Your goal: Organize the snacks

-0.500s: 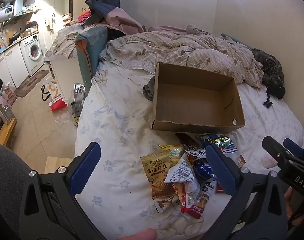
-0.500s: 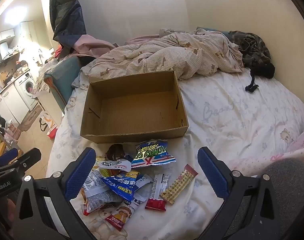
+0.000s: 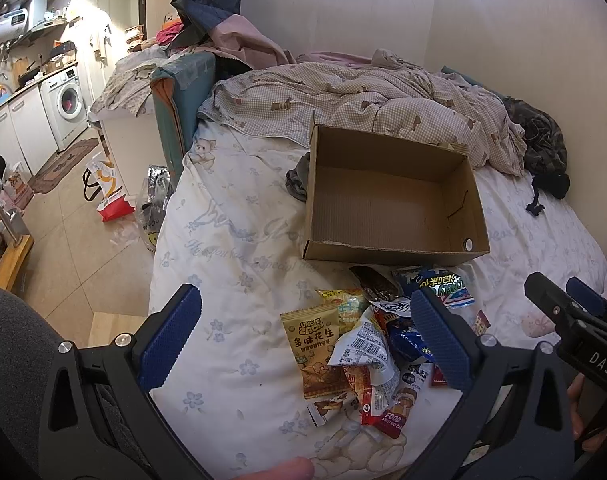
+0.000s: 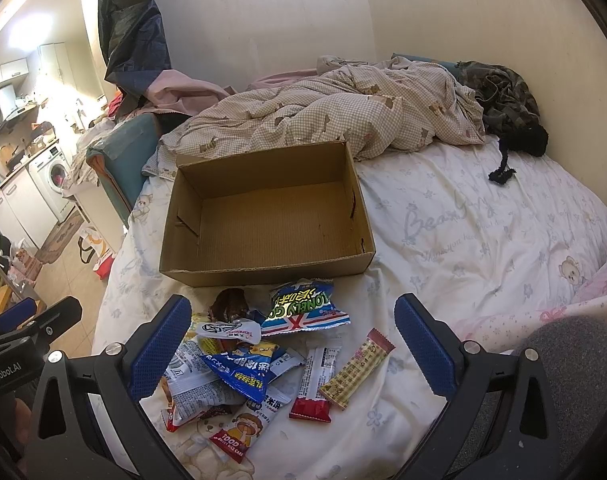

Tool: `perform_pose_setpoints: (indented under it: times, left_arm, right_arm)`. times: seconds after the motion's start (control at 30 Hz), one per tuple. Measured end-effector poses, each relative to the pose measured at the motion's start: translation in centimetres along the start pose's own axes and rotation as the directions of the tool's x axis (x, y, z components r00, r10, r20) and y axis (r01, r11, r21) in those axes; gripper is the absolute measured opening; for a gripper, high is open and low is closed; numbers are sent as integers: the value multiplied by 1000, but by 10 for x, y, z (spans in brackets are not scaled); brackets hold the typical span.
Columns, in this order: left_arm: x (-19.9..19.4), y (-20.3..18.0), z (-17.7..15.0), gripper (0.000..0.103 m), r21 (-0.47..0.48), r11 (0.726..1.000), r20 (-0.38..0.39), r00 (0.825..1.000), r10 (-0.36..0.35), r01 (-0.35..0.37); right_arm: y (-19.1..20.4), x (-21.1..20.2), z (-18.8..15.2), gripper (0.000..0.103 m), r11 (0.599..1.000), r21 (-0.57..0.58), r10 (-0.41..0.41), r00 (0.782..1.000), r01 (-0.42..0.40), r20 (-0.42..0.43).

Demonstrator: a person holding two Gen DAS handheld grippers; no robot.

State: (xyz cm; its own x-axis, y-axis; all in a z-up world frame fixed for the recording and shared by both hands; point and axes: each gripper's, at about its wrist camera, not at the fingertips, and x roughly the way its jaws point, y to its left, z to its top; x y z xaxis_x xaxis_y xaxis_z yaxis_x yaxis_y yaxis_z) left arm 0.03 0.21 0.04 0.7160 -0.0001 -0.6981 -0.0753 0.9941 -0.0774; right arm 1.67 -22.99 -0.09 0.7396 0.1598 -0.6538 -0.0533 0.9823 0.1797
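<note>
Cardboard box [image 4: 269,216] lay open-topped on the bed [image 4: 463,240], long axis left-right, snacks [image 4: 259,356] heaped just near of it. Both tongs, left gripper [image 3: 303,332] and right gripper [image 4: 291,340], hung tilted downward over the heap, spread wide, gripping nothing.

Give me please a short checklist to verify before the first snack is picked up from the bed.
1. Brown cardboard box is empty and open on top: ok.
2. Left tongs are open, nothing between them: ok.
3. Right tongs are open, nothing between them: ok.
4. Snack packets lie in front of the box, none inside yet: ok.
5. Packets are separate enough for a single grasp: not ok for the overlapping pile; the yellow checked snack bar and the red and white snack bar lie more apart.
6. White floral bed sheet gives firm support: cannot tell.
</note>
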Motion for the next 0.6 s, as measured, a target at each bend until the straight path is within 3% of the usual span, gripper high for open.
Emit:
perform_pose_setpoints:
  times: [0.6]
  left_arm:
    - [0,2,0,103,0,1000,2,1000,3,-3]
  right_arm:
    - [-3,0,0,103,1000,15,2,1000,-2,-5]
